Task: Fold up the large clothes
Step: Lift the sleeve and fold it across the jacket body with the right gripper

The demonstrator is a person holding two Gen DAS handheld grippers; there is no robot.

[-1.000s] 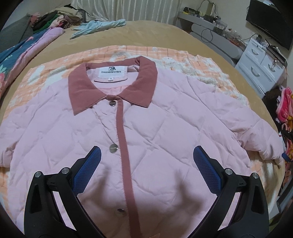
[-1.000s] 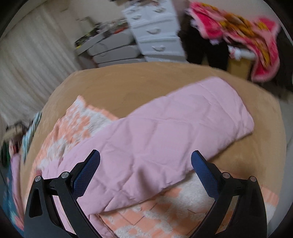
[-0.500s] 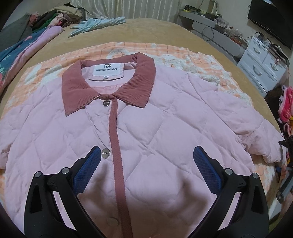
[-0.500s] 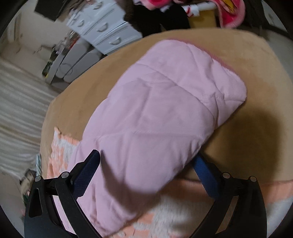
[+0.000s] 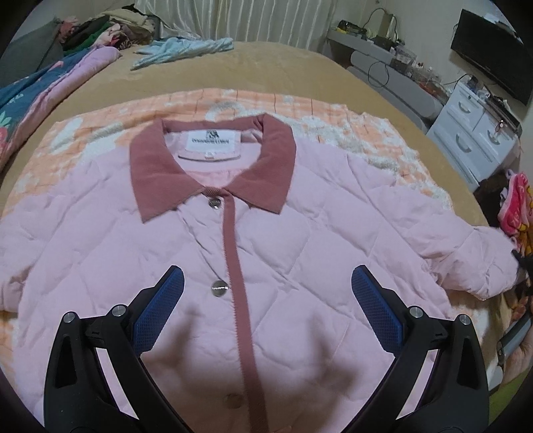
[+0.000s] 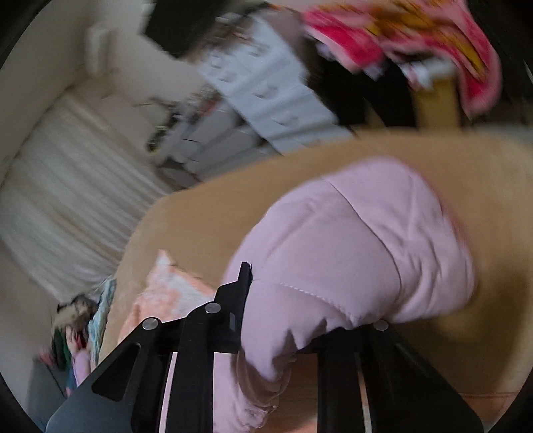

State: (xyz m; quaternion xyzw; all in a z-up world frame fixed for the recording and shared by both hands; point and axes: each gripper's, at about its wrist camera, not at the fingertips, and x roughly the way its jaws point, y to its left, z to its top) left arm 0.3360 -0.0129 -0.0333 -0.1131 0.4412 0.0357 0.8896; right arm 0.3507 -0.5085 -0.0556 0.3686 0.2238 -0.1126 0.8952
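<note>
Our right claw (image 6: 276, 319) grips the jacket's sleeve (image 6: 359, 253), which stretches ahead of it, while our open left claw (image 5: 266, 299) hovers over the jacket (image 5: 266, 239) front.

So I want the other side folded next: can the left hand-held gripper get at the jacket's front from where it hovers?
Probably yes. The left hand-held gripper is open above the pink jacket, nothing lies between them, and the button placket sits right under its fingers.

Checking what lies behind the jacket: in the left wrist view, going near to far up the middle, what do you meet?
Middle snap button → collar → orange checked blanket → tan bedspread → light blue garment → white curtain.
</note>
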